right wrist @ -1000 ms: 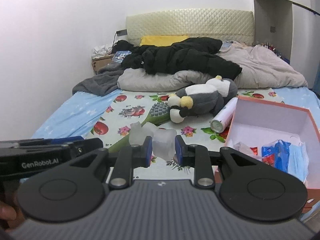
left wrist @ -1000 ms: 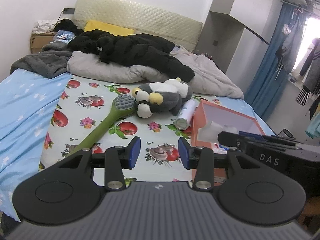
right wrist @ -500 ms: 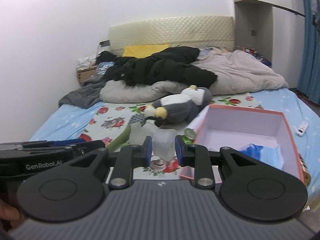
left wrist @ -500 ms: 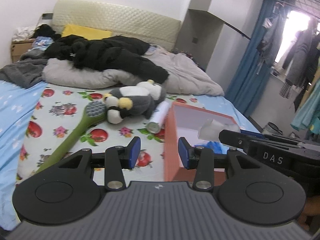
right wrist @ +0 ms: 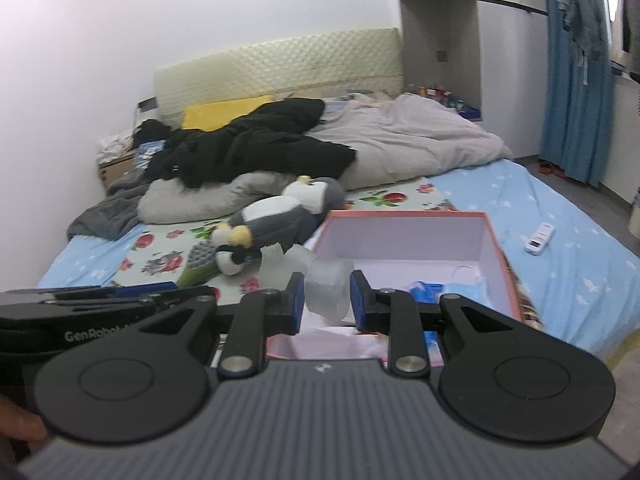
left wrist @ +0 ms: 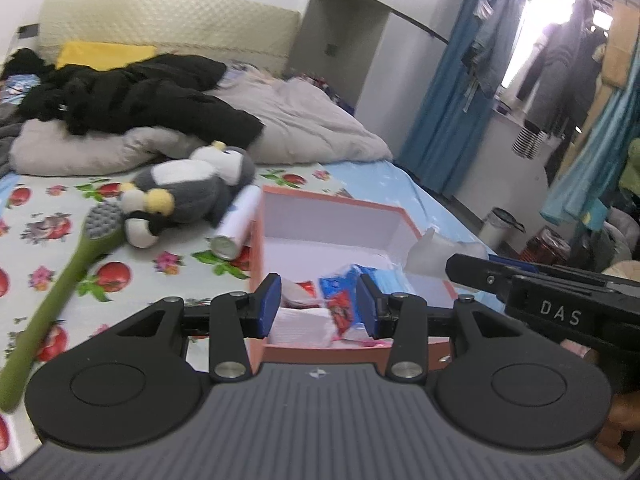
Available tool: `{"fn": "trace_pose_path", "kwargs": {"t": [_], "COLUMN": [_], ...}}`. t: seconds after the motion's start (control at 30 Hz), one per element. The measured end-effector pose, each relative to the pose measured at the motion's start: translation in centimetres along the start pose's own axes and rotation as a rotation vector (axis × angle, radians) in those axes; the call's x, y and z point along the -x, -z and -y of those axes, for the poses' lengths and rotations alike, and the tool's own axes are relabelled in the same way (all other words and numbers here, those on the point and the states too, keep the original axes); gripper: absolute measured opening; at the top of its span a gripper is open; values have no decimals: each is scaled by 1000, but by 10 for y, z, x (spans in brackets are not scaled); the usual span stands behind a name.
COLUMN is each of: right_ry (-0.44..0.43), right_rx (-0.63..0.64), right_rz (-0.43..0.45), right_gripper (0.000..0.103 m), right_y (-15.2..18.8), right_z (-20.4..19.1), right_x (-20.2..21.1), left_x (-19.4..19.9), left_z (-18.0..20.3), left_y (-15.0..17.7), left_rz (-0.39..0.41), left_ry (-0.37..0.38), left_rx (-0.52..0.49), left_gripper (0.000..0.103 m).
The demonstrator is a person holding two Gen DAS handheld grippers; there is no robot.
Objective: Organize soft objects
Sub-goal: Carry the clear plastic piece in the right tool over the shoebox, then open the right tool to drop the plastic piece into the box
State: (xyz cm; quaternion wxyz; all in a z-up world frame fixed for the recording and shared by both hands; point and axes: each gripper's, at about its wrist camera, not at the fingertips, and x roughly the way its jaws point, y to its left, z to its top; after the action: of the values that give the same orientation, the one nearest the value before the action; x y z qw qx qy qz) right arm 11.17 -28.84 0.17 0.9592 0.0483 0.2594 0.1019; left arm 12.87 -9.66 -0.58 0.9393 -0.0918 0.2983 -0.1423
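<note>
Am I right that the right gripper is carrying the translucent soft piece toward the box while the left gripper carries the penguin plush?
Not quite. The left gripper is empty, its jaws apart with nothing between them in the left wrist view. The penguin plush lies on the bed beside the box. The right gripper does grip the translucent soft piece, as the right wrist view shows.

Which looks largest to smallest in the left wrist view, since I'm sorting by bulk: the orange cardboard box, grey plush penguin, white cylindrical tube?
1. Orange cardboard box, though it lies nearer the camera.
2. Grey plush penguin.
3. White cylindrical tube, clearly smallest.
</note>
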Motion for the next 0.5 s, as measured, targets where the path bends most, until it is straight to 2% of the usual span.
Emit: {"fn": "trace_pose_path", "kwargs": {"t": [0.23,0.5], "right_ry": [77,95], "right_rx": [-65,-114], "right_rz": [-44,-141], "right_gripper": [28,28], "right_y": [2,4], "right_z": [42,75], "right_x": [-21,-74], "left_x": [-51,-122], "left_z": [25,34], "left_y": [-10,-21], "left_rz": [-72,-154], "left_ry": [51,60], "left_rx": [-38,-58], "left_gripper": [48,48]}}
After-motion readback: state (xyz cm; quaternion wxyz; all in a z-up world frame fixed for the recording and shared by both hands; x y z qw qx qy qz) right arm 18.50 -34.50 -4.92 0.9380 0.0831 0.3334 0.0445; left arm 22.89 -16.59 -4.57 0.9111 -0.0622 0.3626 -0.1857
